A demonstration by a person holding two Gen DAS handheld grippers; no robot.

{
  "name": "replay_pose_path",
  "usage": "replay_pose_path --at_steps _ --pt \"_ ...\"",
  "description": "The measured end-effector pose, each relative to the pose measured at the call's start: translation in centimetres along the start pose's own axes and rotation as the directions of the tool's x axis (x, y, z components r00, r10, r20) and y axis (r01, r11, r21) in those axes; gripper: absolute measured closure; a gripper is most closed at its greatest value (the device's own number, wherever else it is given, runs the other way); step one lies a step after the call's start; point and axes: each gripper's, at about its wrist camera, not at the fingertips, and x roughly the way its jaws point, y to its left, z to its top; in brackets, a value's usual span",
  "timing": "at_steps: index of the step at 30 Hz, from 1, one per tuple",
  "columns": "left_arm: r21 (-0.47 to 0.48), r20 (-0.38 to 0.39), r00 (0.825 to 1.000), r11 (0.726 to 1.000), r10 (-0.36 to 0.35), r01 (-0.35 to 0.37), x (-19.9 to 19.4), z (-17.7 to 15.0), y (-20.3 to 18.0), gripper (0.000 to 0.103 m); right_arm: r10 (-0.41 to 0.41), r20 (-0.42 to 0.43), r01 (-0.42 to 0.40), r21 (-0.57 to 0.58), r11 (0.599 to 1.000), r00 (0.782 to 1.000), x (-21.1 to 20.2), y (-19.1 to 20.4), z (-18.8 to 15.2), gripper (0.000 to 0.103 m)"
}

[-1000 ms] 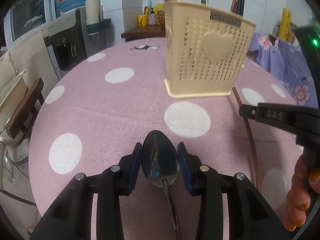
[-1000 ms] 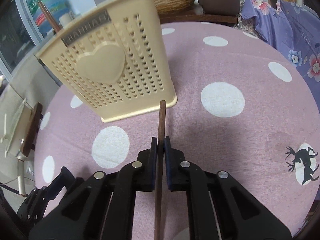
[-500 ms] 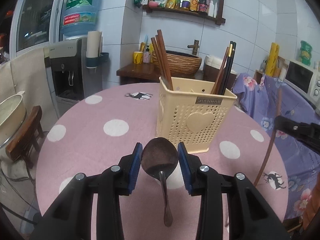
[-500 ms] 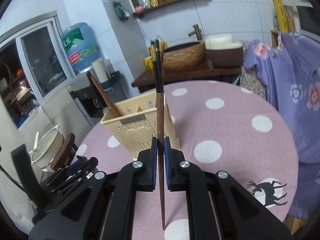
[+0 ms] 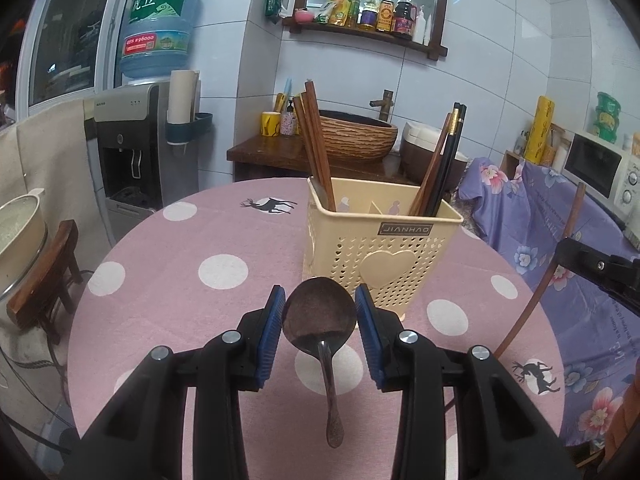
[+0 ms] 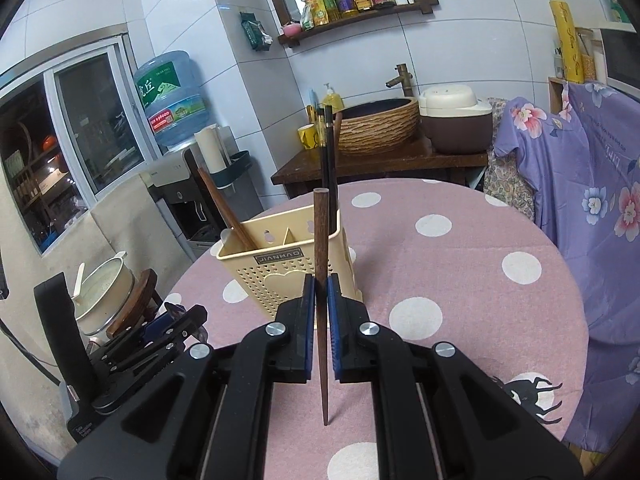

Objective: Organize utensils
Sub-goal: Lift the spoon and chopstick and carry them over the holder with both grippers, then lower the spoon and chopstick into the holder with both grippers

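A cream plastic utensil holder (image 5: 380,252) stands on the pink dotted round table (image 5: 192,264), with brown chopsticks (image 5: 316,144) in its left part and dark ones (image 5: 444,164) in its right part. My left gripper (image 5: 319,320) is shut on a metal spoon (image 5: 320,316) by its bowl, handle hanging down, held above the table in front of the holder. My right gripper (image 6: 318,312) is shut on a brown chopstick (image 6: 320,240), held upright above the table near the holder (image 6: 280,260). The chopstick also shows in the left wrist view (image 5: 560,256).
A water dispenser (image 5: 136,148) stands behind the table at left. A wooden counter with a woven basin (image 5: 356,136) and a rice cooker (image 6: 456,120) is at the back. A purple floral cloth (image 5: 560,220) hangs at right. A pot on a stool (image 6: 104,292) is at left.
Both grippers have risen from the table with the spoon and the chopstick. The holder, seen from low and close before, now shows from above and farther away.
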Motion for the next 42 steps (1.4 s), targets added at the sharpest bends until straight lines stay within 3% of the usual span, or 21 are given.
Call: replay_pose_path --at_steps 8,13,19,23,30,42 --pt "0.002 0.064 0.996 0.998 -0.057 0.057 -1.8 3.3 -0.7 0.067 0.022 0.037 -0.02 -0.043 0.999 0.999 -1.4 1.5 3.2 0.096" --pt "-0.004 0.181 0.981 0.997 -0.073 0.075 -3.4 8.2 -1.3 0.067 0.031 0.116 -0.021 -0.088 0.996 0.993 -2.8 3.7 7.7 0.096" --pt "-0.005 0.289 0.956 0.999 -0.046 0.049 -2.7 14.3 -2.8 0.067 0.027 0.218 -0.008 -0.09 0.996 0.976 -3.0 5.2 13.6 0.096" --pt "0.004 0.31 0.951 1.0 -0.003 0.002 -0.6 16.0 -3.6 0.067 -0.016 0.252 0.045 -0.11 0.993 0.968 -1.2 5.8 15.5 0.096" --pt "0.008 0.233 0.972 1.0 0.015 -0.017 3.9 13.4 -3.3 0.067 -0.061 0.189 0.072 -0.053 0.996 0.98 4.2 3.8 13.1 0.096" --pt "0.056 0.154 0.988 0.998 0.013 -0.022 6.3 8.4 -3.5 0.067 -0.09 0.085 0.096 -0.071 0.993 0.992 8.8 3.2 8.0 0.096"
